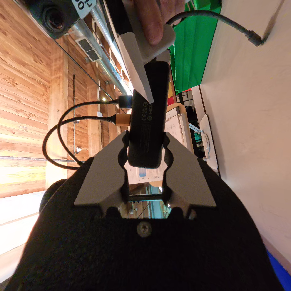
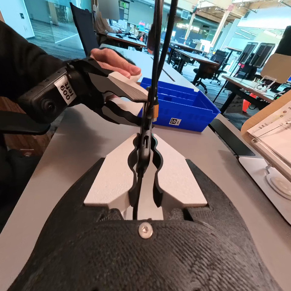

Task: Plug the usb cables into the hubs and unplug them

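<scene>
A black USB hub [image 1: 147, 126] is held in the air by both grippers. My left gripper [image 1: 145, 135] is shut on the hub's near end, across its narrow edges. A black plug [image 1: 125, 102] and a copper-coloured plug [image 1: 122, 119] sit in its side ports, and their cables [image 1: 63, 119] loop away. The right gripper's white finger [image 1: 138, 75] lies over the hub's far half. In the right wrist view my right gripper [image 2: 144, 138] is shut on the hub [image 2: 145, 146], seen edge-on. The left gripper [image 2: 141, 110] holds it from the left. The copper plug [image 2: 155, 111] shows there too.
A blue bin [image 2: 181, 108] stands on the grey table [image 2: 78, 149] behind the hub. A clipboard with papers [image 2: 275, 133] and a white pad [image 2: 267, 181] lie at the right. A grey lead [image 1: 220, 17] hangs over the table. Desks and chairs stand beyond.
</scene>
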### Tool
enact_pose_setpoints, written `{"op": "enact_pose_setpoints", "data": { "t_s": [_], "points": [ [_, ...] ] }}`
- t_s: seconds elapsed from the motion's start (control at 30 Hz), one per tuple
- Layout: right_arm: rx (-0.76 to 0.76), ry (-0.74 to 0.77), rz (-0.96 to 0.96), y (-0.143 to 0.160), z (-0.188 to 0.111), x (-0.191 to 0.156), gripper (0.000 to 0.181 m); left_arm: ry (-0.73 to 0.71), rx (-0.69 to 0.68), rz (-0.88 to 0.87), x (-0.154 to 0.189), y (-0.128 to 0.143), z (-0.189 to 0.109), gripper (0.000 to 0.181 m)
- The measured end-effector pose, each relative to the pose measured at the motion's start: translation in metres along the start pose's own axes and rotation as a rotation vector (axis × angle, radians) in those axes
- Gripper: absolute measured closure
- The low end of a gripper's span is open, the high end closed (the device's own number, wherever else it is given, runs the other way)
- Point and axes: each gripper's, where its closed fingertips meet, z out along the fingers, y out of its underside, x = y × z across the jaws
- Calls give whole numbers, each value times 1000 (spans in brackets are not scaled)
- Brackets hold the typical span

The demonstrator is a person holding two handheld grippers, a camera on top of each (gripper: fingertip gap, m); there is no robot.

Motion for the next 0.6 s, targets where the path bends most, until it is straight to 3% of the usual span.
{"op": "enact_pose_setpoints", "data": {
  "t_s": [0.1, 0.17, 0.2, 0.3, 0.37, 0.43, 0.53, 0.6],
  "points": [
    [-30, 114, -139, 5, 0, 14, 171, 59, 17, -226, 5, 3, 1, 144],
    [-55, 259, -248, 8, -5, 35, 171, 45, 29, -526, -6, 10, -3, 157],
    [-52, 335, -307, 7, -11, 47, 171, 84, 29, -695, -5, 13, -5, 152],
    [50, 427, -428, -3, -26, 64, 171, 349, 141, -1224, 11, 2, -20, 141],
    [107, 487, -513, -8, -34, 71, 172, 603, 198, -1487, 33, -4, -38, 133],
    [133, 523, -647, -13, -37, 67, 172, 704, 147, -1695, 52, 15, -48, 122],
    [104, 554, -833, -12, -31, 55, 171, 548, 91, -2004, 50, 65, -45, 122],
    [48, 595, -979, -9, -24, 48, 171, 499, 85, -2151, 48, 82, -41, 120]
  ]
}}
